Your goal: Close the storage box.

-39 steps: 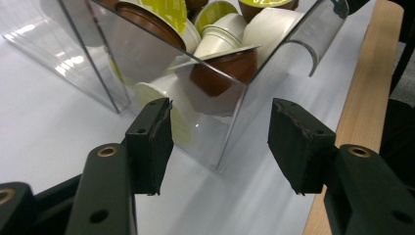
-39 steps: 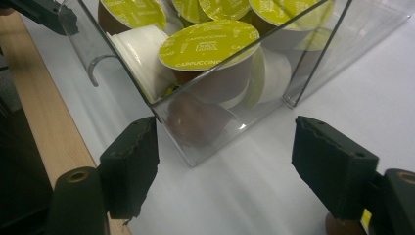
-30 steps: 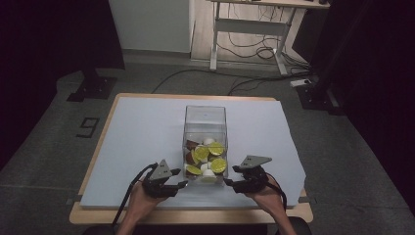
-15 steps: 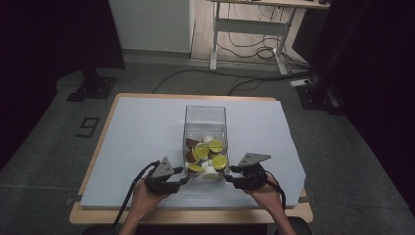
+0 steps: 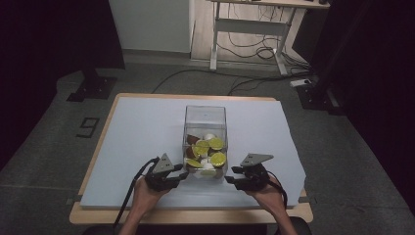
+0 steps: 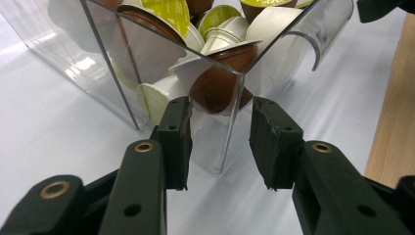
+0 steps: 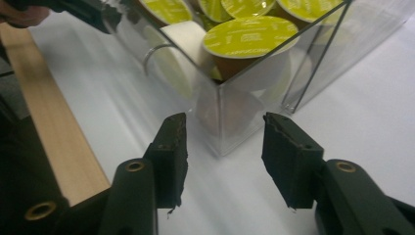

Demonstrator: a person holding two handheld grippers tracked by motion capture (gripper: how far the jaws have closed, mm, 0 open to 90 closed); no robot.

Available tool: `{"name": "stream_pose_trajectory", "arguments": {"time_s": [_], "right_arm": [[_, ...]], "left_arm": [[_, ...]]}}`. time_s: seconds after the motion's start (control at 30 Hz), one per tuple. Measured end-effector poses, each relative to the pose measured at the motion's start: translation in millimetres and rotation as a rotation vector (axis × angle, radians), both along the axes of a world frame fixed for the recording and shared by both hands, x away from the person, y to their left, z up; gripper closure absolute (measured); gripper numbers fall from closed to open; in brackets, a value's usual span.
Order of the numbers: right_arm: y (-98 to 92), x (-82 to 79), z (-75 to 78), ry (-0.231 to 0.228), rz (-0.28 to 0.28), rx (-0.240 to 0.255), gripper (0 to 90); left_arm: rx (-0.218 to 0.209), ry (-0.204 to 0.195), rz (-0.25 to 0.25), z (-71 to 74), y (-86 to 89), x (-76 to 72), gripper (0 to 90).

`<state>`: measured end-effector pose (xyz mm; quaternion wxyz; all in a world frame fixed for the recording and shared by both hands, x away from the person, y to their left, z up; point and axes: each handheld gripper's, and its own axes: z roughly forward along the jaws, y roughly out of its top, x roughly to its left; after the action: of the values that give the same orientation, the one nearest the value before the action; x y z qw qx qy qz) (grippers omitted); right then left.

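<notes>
Two claws at the near corners of a clear rectangular plastic box [image 5: 205,128] of green-lidded and brown coffee capsules [image 5: 218,159], which stands on the white-covered desk [image 5: 137,127] near its front edge. The left claw [image 6: 221,131] is seen to have just been closing; its jaws straddle the box's near left corner, apart and not yet pressing. The right claw [image 7: 224,142], little changed over the last half second, brackets the near right corner, likewise apart. A two-handed grip on the box is judged imminent. Since the earlier frames the box is unmoved.
</notes>
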<state>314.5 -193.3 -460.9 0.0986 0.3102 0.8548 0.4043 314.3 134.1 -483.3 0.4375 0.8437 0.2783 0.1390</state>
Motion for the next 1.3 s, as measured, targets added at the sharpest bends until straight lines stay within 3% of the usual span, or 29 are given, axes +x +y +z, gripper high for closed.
{"name": "stream_pose_trajectory", "arguments": {"time_s": [0.23, 0.5, 0.9, 1.03, 1.3], "right_arm": [[4.4, -3.1, 0.5, 0.028, 0.041, -0.008, 60.5], [16.3, -3.8, 5.5, 0.014, 0.079, -0.005, 65.3], [37.1, 9.6, 9.2, -0.008, 0.065, 0.016, 78.1], [44.7, 12.7, 8.3, -0.024, 0.062, 0.000, 81.7], [44.6, 13.7, 6.5, -0.026, 0.052, 0.017, 82.8]], "left_arm": [[-0.005, -0.004, 0.011, -0.4, -1.0, 2.8, 60.0], [-0.013, 0.001, 0.029, -1.3, -2.0, 10.1, 59.8], [-0.031, 0.005, 0.052, -3.9, -2.3, 15.3, 59.3], [-0.023, -0.001, 0.060, -4.5, -3.0, 14.2, 58.7], [-0.037, 0.018, 0.102, -4.9, 7.5, 13.0, 50.0]]}}
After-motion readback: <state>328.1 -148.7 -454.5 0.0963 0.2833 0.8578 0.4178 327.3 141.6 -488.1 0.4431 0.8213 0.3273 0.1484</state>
